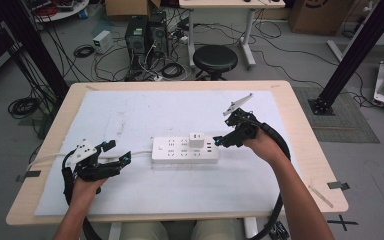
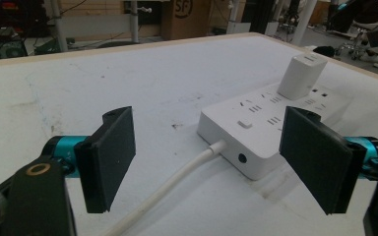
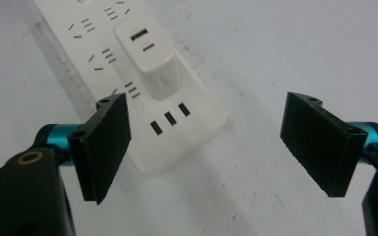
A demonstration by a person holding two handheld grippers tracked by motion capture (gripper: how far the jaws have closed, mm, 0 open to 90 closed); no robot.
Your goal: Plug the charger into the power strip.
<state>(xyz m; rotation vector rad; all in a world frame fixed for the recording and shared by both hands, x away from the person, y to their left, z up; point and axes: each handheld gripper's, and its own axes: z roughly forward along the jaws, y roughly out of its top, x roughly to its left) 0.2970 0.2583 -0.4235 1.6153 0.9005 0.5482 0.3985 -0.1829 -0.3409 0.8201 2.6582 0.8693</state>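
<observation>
Two grippers, left [image 1: 119, 152] and right [image 1: 219, 141], are held with jaws spread and empty at either end of the power strip [image 1: 185, 150] mid-table, where its charger [image 1: 196, 140] could be knocked askew by an off-centre closure.

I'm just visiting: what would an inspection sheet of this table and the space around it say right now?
Surface: wooden table under a scuffed white sheet.
Job's things: white power strip lying flat, white charger plugged in upright.
Clutter: nothing seen.
Grippers: left gripper open at the strip's cord end; right gripper open beside the charger end.
Cables: white cord runs off the strip.
Surroundings: black stool, computer towers, floor cables.
</observation>
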